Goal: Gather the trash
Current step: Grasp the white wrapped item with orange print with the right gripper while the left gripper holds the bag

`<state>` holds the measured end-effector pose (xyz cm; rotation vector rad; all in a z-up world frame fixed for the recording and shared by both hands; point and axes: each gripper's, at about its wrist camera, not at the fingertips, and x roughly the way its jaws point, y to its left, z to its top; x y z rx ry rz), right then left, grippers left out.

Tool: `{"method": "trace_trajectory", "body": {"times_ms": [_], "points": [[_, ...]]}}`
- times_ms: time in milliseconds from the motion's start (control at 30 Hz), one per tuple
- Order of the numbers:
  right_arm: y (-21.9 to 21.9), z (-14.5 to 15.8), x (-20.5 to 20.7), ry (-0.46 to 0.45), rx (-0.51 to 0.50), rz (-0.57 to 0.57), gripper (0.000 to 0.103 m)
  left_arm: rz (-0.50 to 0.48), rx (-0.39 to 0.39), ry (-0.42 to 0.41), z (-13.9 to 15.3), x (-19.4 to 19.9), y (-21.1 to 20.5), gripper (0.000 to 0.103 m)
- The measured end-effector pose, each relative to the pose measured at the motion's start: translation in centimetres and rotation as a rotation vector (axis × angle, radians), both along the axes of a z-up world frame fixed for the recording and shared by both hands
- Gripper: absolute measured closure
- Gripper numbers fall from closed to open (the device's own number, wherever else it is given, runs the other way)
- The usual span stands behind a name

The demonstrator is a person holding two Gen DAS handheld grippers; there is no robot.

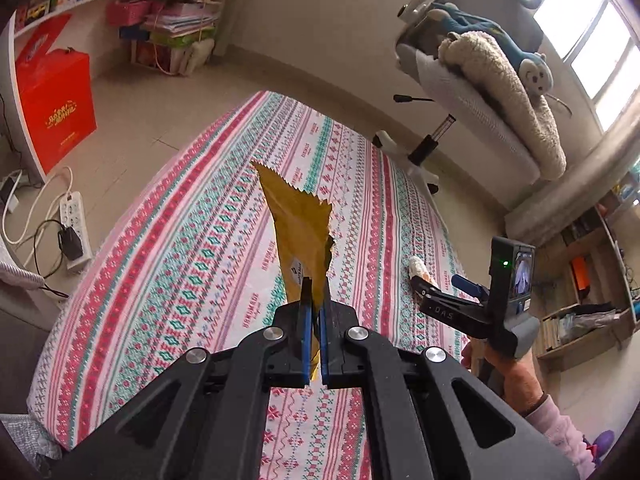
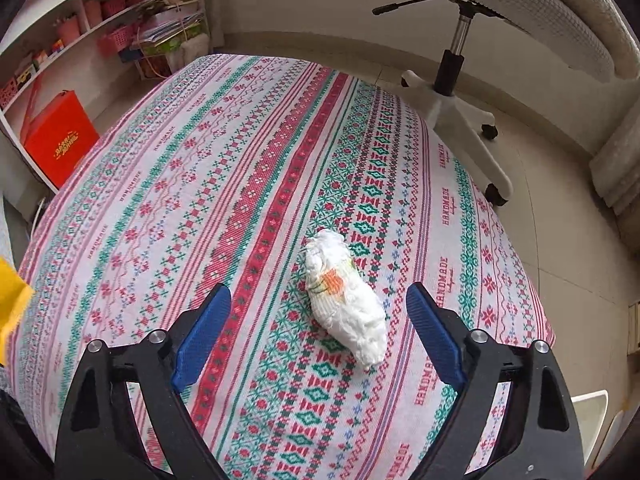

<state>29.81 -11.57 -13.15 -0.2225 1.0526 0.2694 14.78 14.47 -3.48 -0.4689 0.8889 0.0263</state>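
Observation:
My left gripper [image 1: 316,300] is shut on a torn golden-yellow wrapper [image 1: 298,224] and holds it up above the patterned tablecloth [image 1: 192,248]. A corner of that wrapper shows at the left edge of the right wrist view [image 2: 12,300]. A crumpled white tissue wad [image 2: 346,300] with an orange print lies on the cloth [image 2: 240,184]. My right gripper [image 2: 318,304] is open, its blue pads on either side of the wad, just short of it. The right gripper also shows in the left wrist view [image 1: 444,292], beside the wad [image 1: 418,268].
A white office chair [image 2: 452,92] stands past the table's far right corner. A red box [image 1: 56,108] and shelves with pink baskets [image 2: 116,36] stand at the left. A power strip [image 1: 74,228] with cables lies on the floor left of the table.

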Motion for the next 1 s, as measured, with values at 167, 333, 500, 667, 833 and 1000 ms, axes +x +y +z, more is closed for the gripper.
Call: {"method": "trace_trajectory", "body": {"times_ms": [167, 333, 500, 667, 833, 1000], "points": [[-0.6, -2.9, 1.4, 0.079, 0.019, -0.052, 0.045, -0.004, 0.009, -0.054, 1.5, -0.3, 0.9, 0.1], [-0.8, -2.2, 0.4, 0.031, 0.069, -0.112, 0.063, 0.018, 0.04, -0.088, 2.3, -1.0, 1.4, 0.1], [-0.3, 2.2, -2.3, -0.06, 0.203, -0.108, 0.064, 0.043, 0.022, -0.097, 2.5, -1.4, 2.3, 0.1], [0.2, 7.3, -5.5, -0.119, 0.294, -0.076, 0.064, 0.018, 0.017, -0.095, 2.4, -1.5, 1.9, 0.1], [-0.1, 11.1, -9.1, -0.166, 0.331, -0.049, 0.064, 0.012, 0.026, -0.138, 3.0, -2.1, 1.2, 0.1], [-1.7, 13.6, -12.2, -0.193, 0.392, -0.039, 0.064, 0.002, 0.024, -0.165, 3.1, -2.5, 0.4, 0.1]]}}
